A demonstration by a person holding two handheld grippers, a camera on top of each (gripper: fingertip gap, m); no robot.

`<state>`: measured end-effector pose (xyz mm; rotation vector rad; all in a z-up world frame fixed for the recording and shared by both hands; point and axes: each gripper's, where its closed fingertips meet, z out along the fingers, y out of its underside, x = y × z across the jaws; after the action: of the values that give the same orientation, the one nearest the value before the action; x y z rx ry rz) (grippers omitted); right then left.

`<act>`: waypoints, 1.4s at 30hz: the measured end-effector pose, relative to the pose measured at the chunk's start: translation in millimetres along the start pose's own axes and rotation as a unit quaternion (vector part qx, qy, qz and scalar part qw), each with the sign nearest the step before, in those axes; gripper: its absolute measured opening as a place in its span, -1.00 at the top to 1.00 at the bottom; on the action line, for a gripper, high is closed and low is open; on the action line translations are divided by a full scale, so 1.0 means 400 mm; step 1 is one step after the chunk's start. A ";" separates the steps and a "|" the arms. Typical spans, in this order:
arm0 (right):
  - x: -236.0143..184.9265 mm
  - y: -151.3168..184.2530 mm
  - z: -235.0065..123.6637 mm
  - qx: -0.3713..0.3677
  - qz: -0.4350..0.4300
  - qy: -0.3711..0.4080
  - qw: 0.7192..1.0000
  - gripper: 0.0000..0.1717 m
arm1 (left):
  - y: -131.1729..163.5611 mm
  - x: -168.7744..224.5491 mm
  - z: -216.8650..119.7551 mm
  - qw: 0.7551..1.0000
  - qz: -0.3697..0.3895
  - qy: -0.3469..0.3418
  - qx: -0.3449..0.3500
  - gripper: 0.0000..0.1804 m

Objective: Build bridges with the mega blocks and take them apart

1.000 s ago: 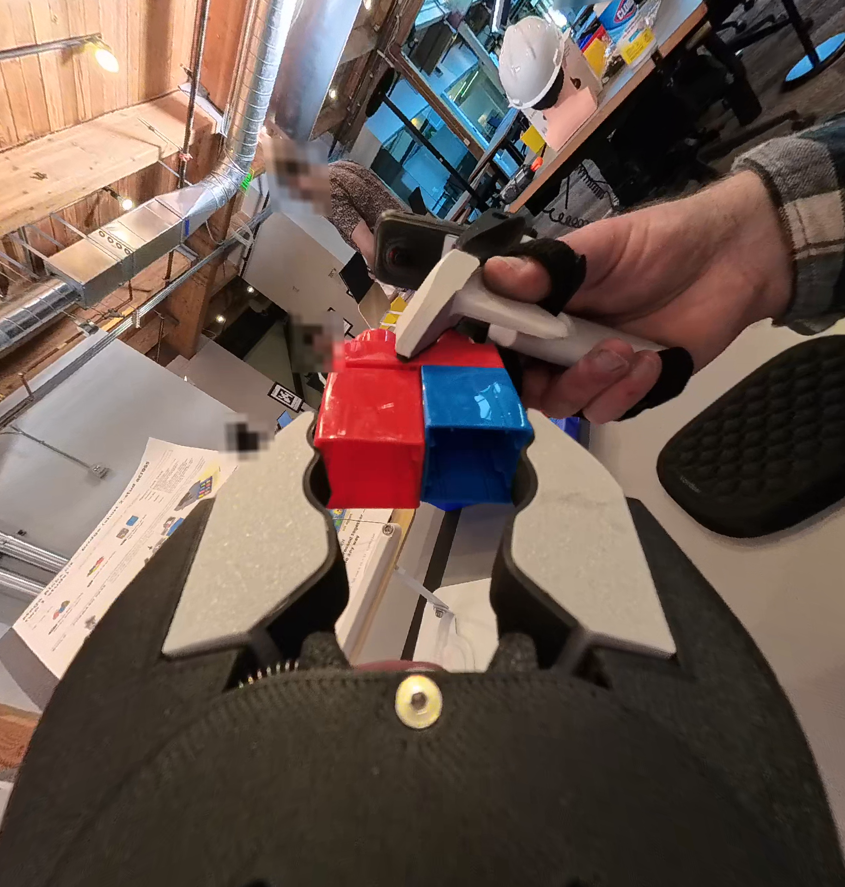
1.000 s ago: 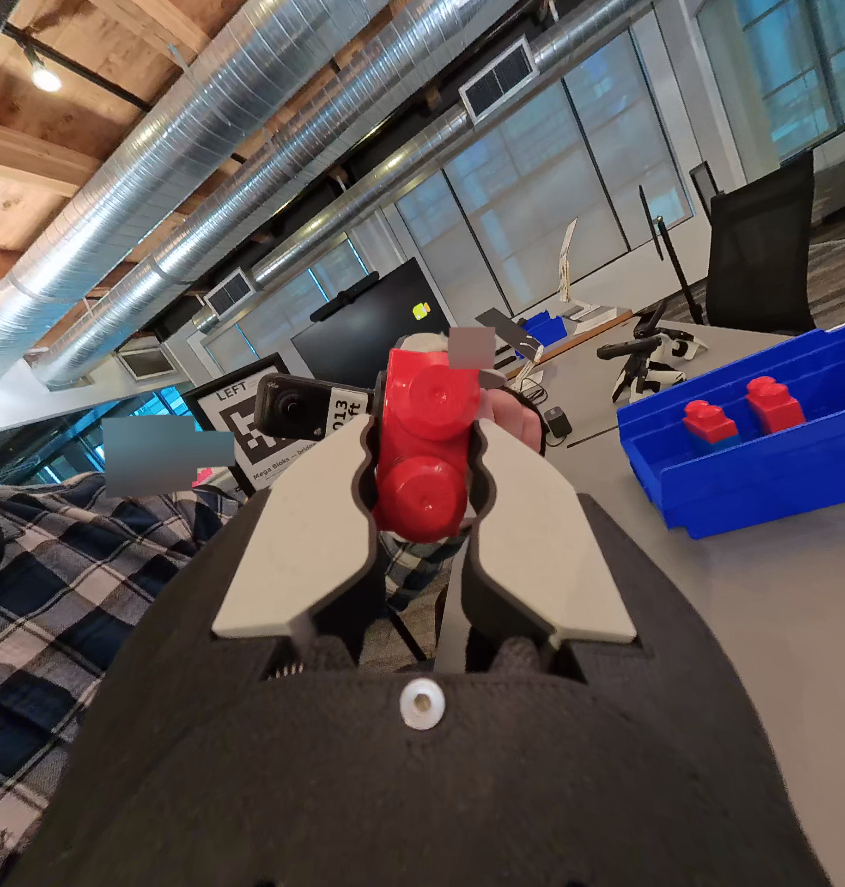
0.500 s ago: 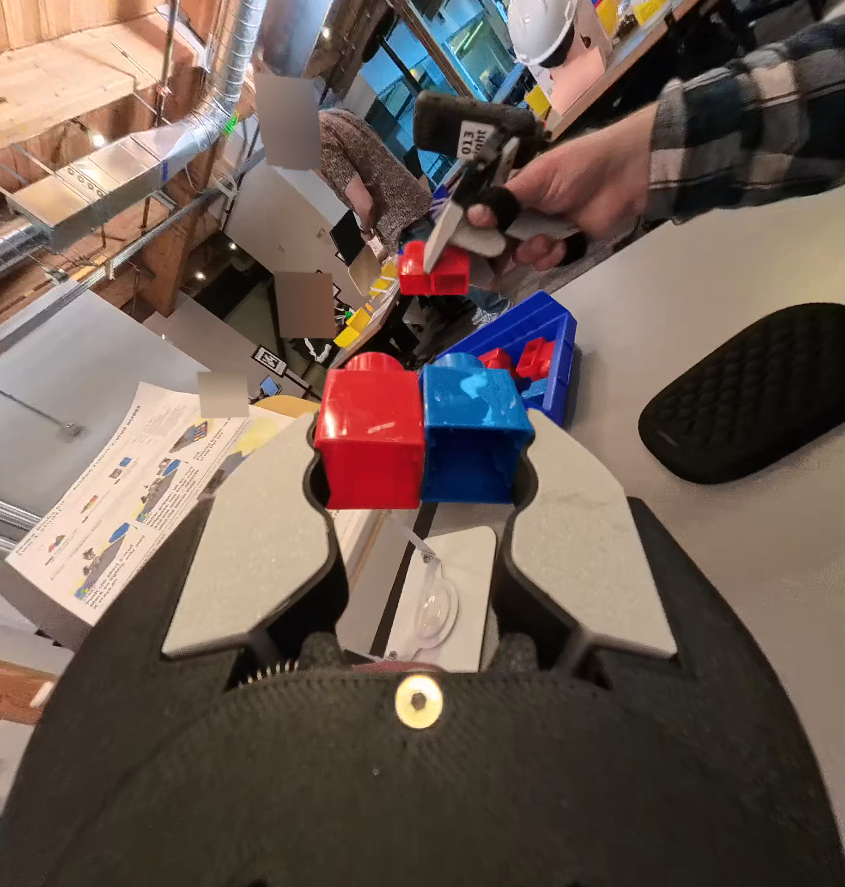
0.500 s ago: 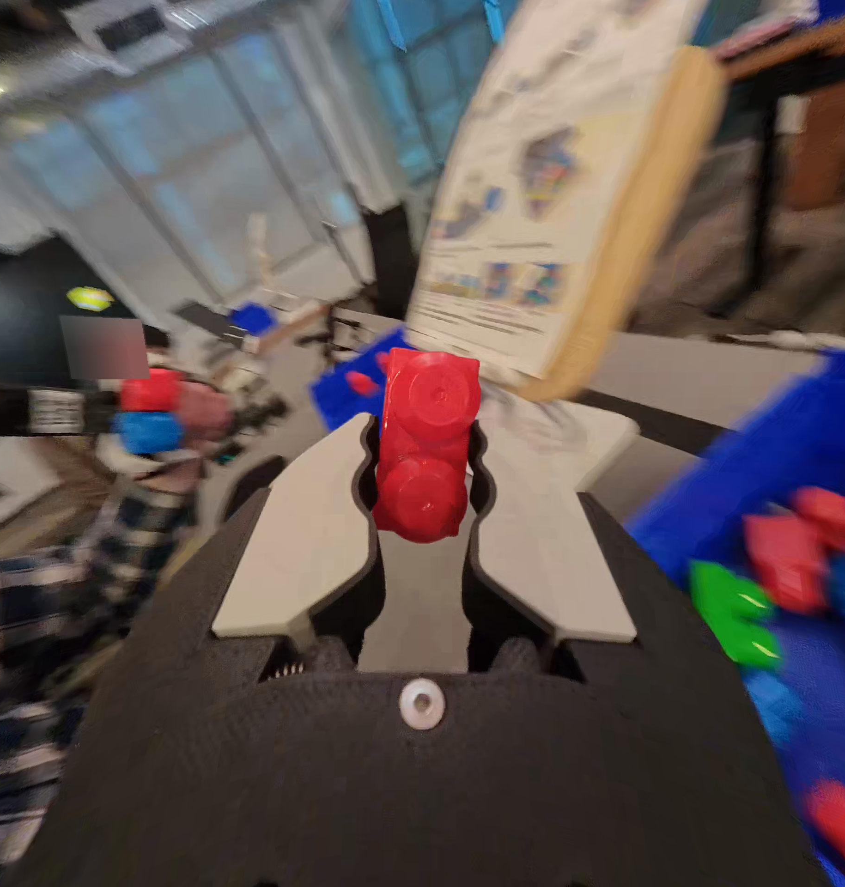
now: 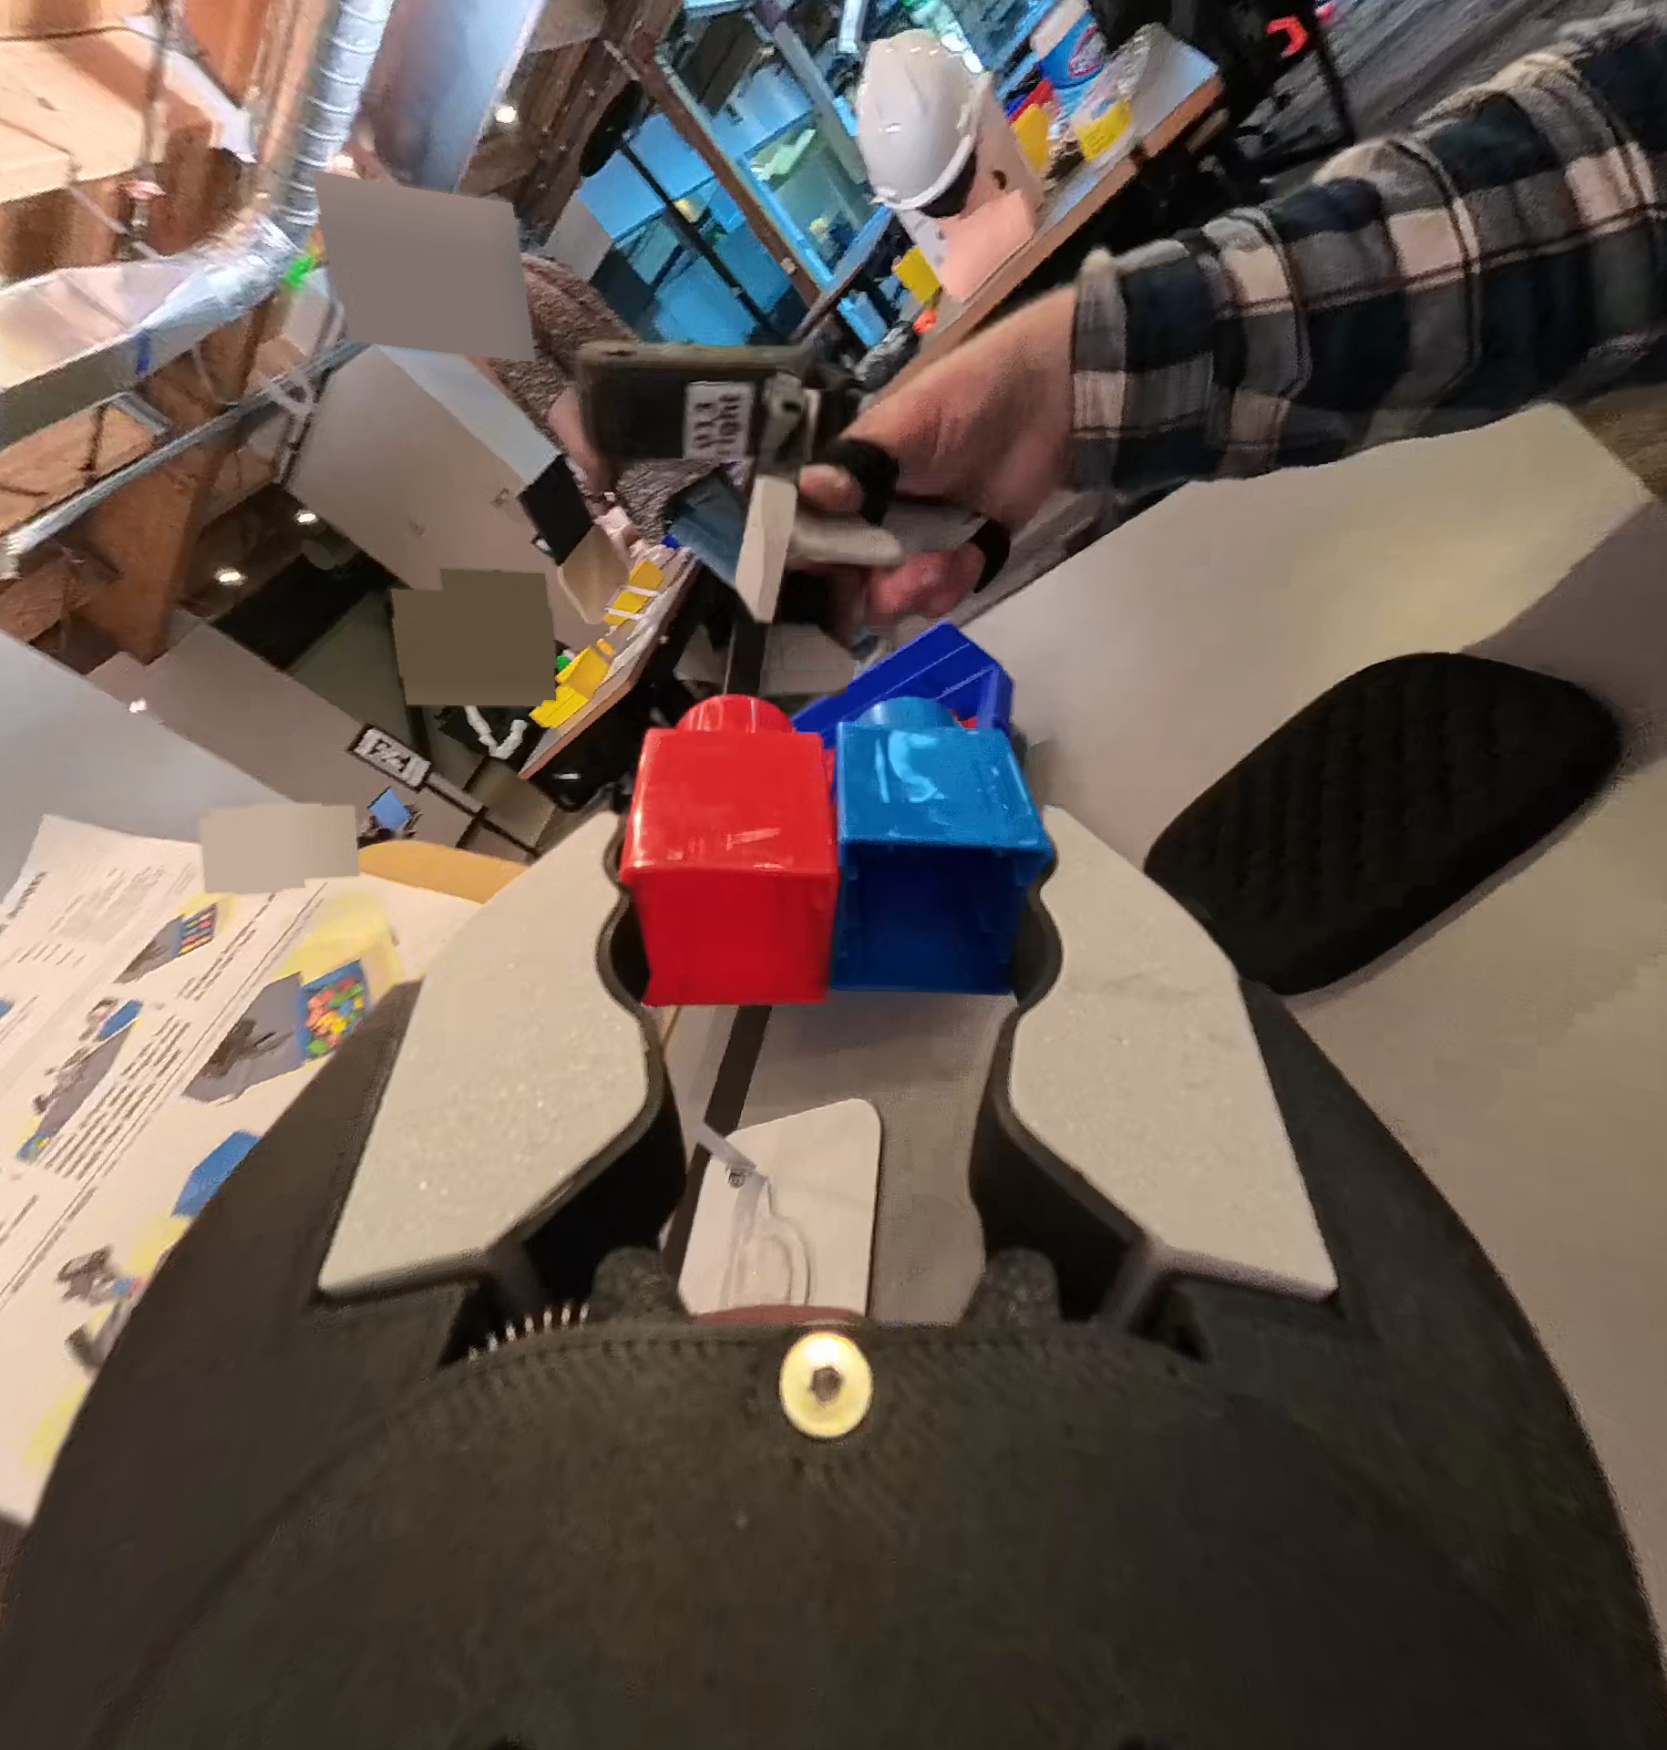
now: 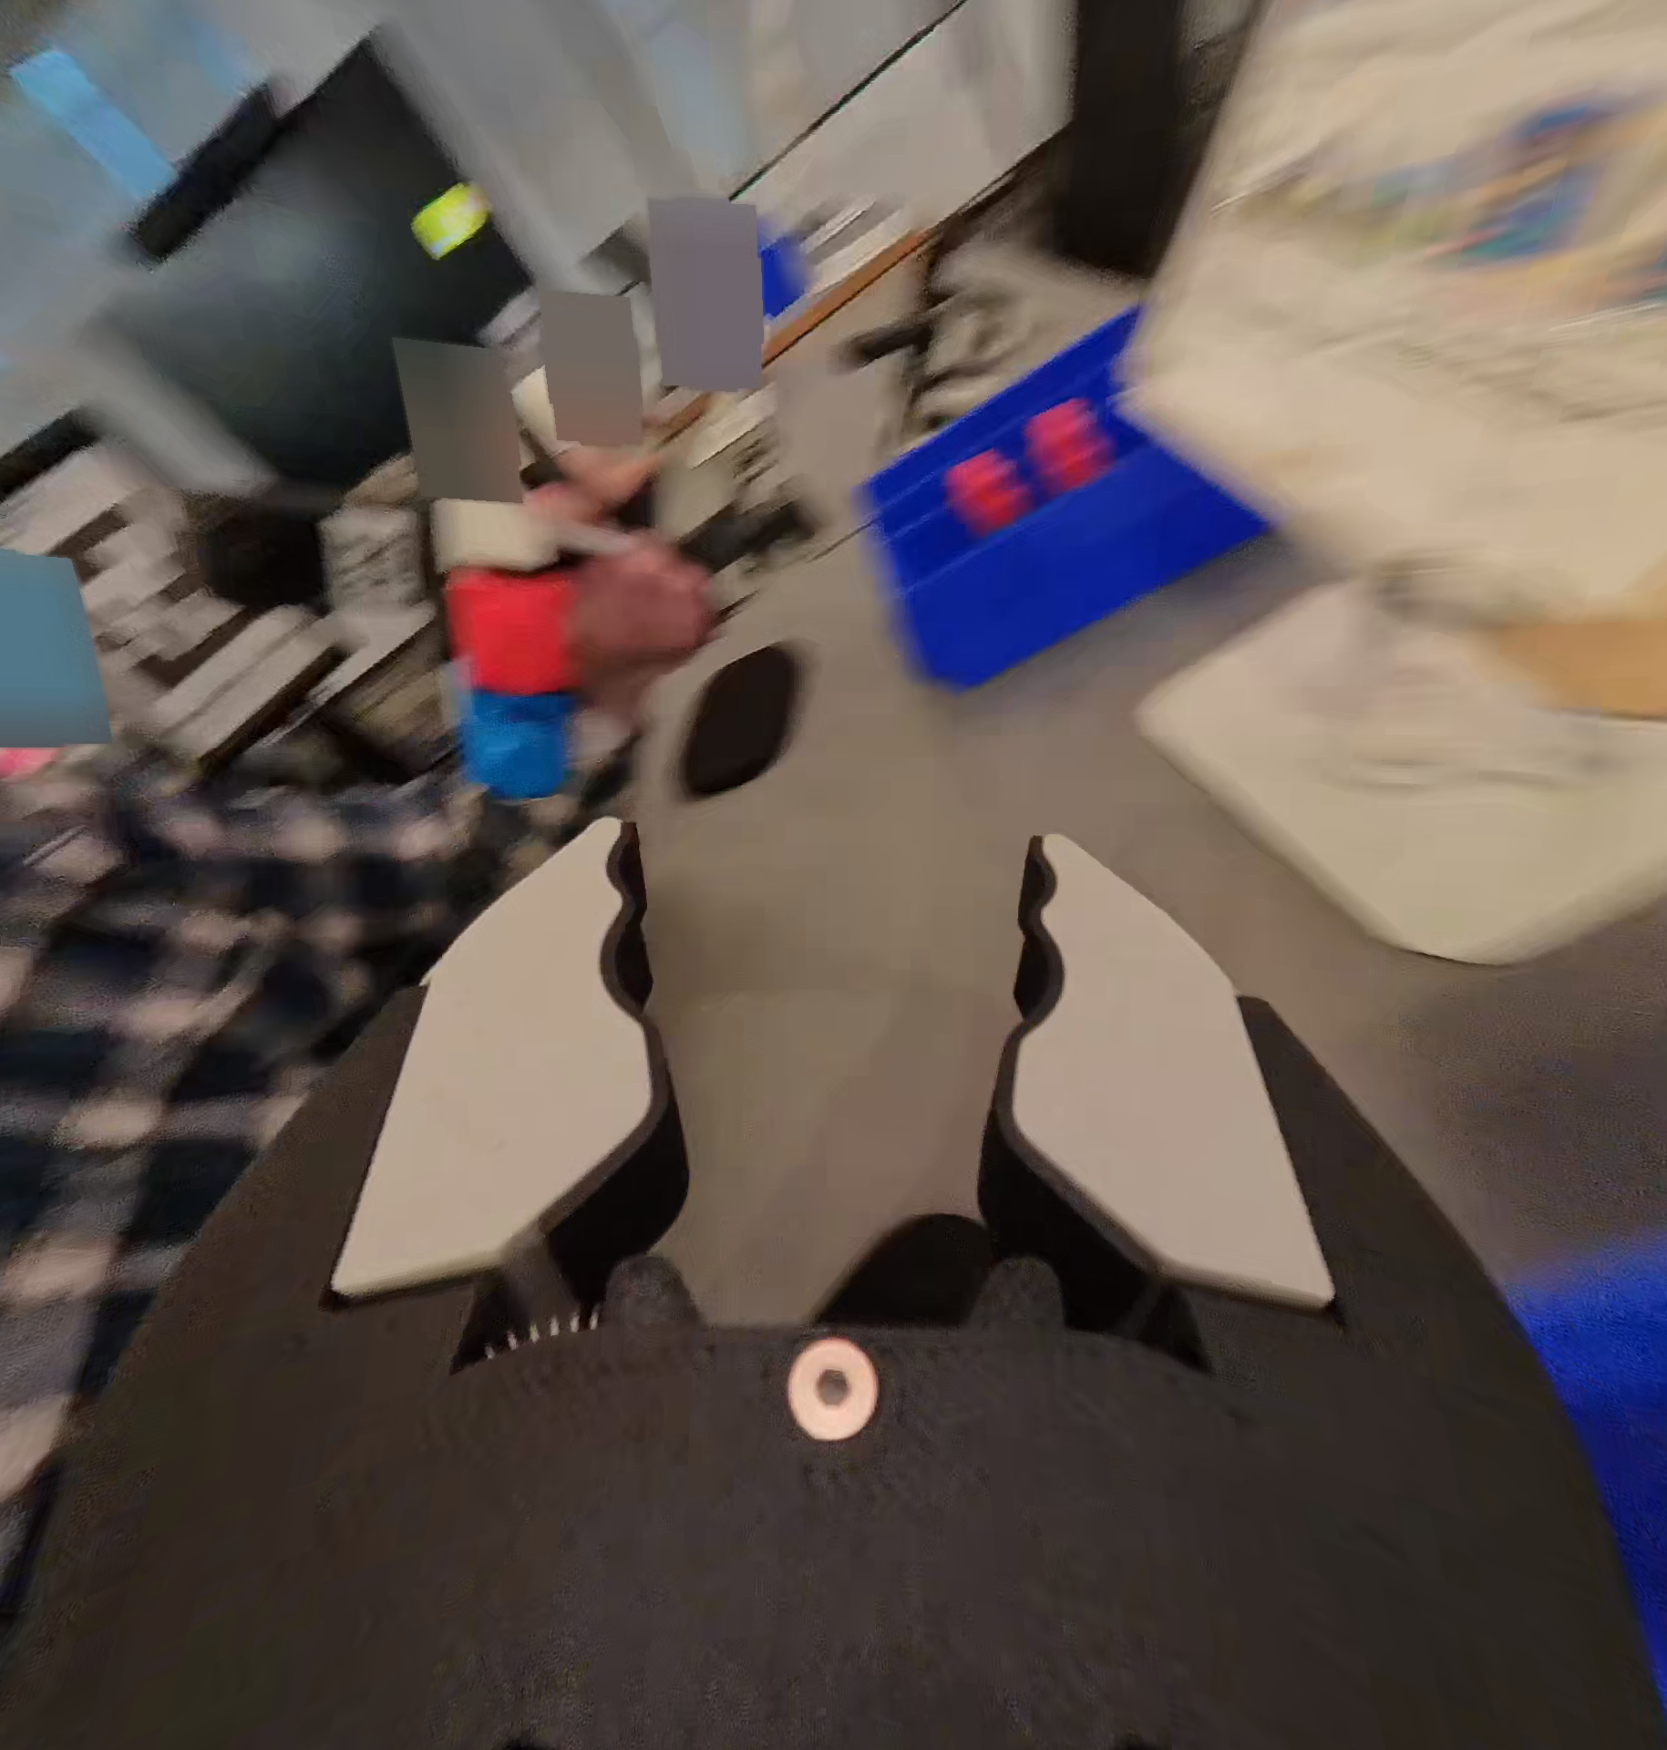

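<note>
My left gripper (image 5: 834,833) is shut on a red block (image 5: 730,871) and a blue block (image 5: 933,862) pressed side by side, one pad on each outer face, held above the grey table (image 5: 1284,587). The pair also shows, blurred, in the right wrist view (image 6: 512,682). My right gripper (image 6: 834,843) is open and empty over the table. It shows in the left wrist view (image 5: 763,549), held by a hand above the blue bin (image 5: 933,663), with no block between its fingers.
The blue bin (image 6: 1047,530) holds red blocks (image 6: 1028,464). A black pad (image 5: 1378,814) lies on the table at the right. An instruction sheet on a board (image 5: 147,1042) stands at the left, on a white base (image 5: 782,1203). A plaid sleeve (image 5: 1378,237) reaches in.
My right gripper pulled the red two-stud block off the pair, carried it towards the bin and opened; the block is gone from its grasp. My left gripper keeps hold of the red and blue blocks.
</note>
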<state>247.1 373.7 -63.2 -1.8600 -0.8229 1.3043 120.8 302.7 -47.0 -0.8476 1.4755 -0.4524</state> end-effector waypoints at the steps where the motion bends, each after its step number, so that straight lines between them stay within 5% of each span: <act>1: -0.073 0.025 0.052 -0.034 -0.004 -0.059 0.998 0.09 | -0.004 0.009 0.006 1.000 0.003 0.018 0.000 0.17; 5: -0.255 0.067 0.179 -0.094 0.001 -0.203 0.975 0.11 | -0.027 0.040 0.027 0.997 0.028 0.065 -0.009 0.17; 10: -0.330 0.079 0.243 -0.128 -0.001 -0.273 0.953 0.25 | -0.044 0.059 0.031 0.995 0.043 0.086 -0.016 0.17; 13: -0.342 0.090 0.271 -0.145 -0.015 -0.277 0.950 0.54 | -0.041 0.074 0.032 0.993 0.050 0.101 -0.024 0.17; 42: -0.308 0.083 0.277 -0.076 -0.002 -0.292 0.953 0.54 | -0.016 0.055 0.029 0.996 0.028 0.088 0.006 0.18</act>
<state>109.6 276.0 -55.7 -1.5858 -1.2548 1.8718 135.6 285.1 -58.7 -0.7701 1.6517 -0.5041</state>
